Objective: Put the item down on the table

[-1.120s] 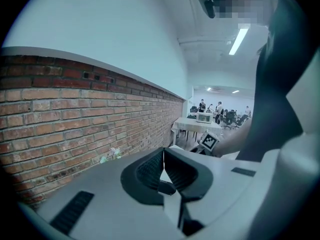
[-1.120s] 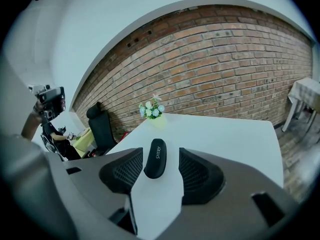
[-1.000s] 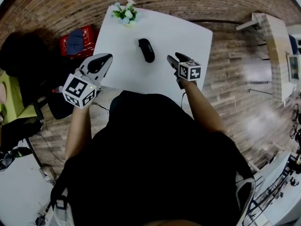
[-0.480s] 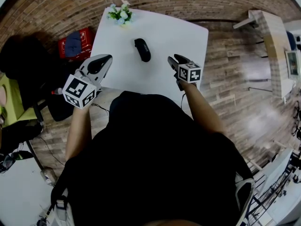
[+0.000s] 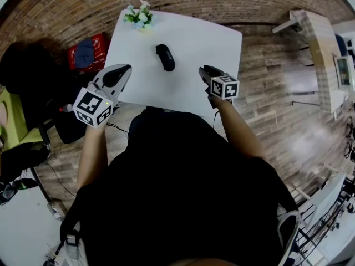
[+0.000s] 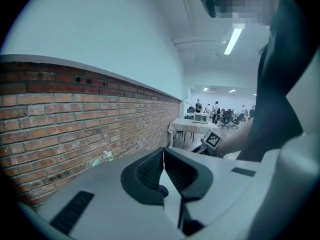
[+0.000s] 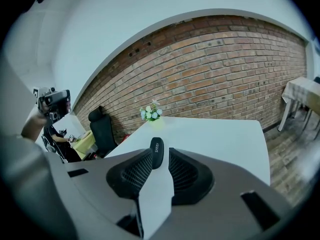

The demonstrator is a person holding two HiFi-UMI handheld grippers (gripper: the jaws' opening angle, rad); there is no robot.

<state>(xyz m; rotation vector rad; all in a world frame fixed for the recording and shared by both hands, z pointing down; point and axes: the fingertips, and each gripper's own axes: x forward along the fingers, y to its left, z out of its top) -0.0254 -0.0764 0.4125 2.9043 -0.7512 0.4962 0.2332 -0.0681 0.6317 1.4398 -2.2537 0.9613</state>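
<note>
The item, a black oblong case (image 5: 165,57), lies by itself on the white table (image 5: 194,37), untouched. My right gripper (image 5: 204,70) hovers over the table's near right edge, to the right of the case and apart from it. Along its jaws the case (image 7: 156,151) shows far off, beyond the tips. The right gripper (image 7: 160,154) has just been closing; its pads stand drawn together with nothing between them. My left gripper (image 5: 126,67) hangs off the table's left edge. Its pads meet at the tips (image 6: 163,150) and it is empty.
A small bunch of flowers (image 5: 137,16) stands at the table's far left corner. Left of the table are a red crate (image 5: 89,49) and a black chair (image 5: 22,65). A wooden table (image 5: 321,43) stands to the right. A brick wall (image 7: 225,69) runs behind.
The table and the case have slid up and to the left in the head view, farther from both grippers. The right gripper's jaws have narrowed, empty.
</note>
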